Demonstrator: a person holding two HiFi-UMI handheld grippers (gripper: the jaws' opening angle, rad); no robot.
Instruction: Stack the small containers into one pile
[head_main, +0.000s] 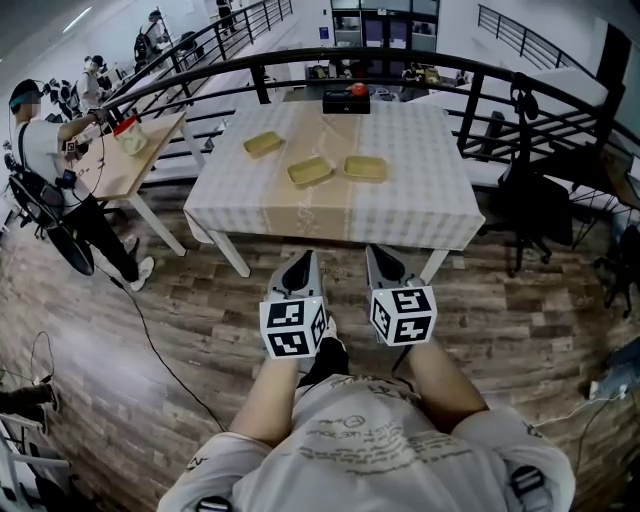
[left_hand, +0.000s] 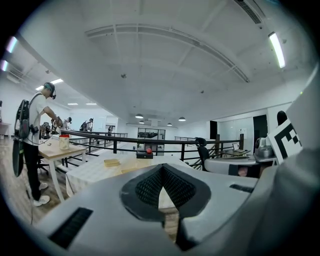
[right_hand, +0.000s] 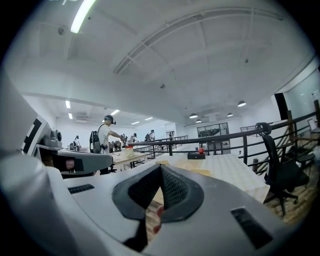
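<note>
Head view: on the table (head_main: 420, 200) at twelve o'clock, well ahead of the person, three small dishes lie singly; the left container (head_main: 263, 144) sits apart at ten o'clock of the middle container (head_main: 310, 171); the right container (head_main: 365, 168) lies near its three o'clock, seemingly not touching; nothing is stacked, so all the work remains; the left gripper (head_main: 299, 262) and right gripper (head_main: 381, 260) are both closed on nothing, short of the table's near edge; open floor (head_main: 150, 330) lies around; a railing (head_main: 480, 75) curves behind the far edge.

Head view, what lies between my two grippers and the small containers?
Only wood floor and bare tablecloth, in the head view, separate the left gripper and right gripper from the containers.
</note>
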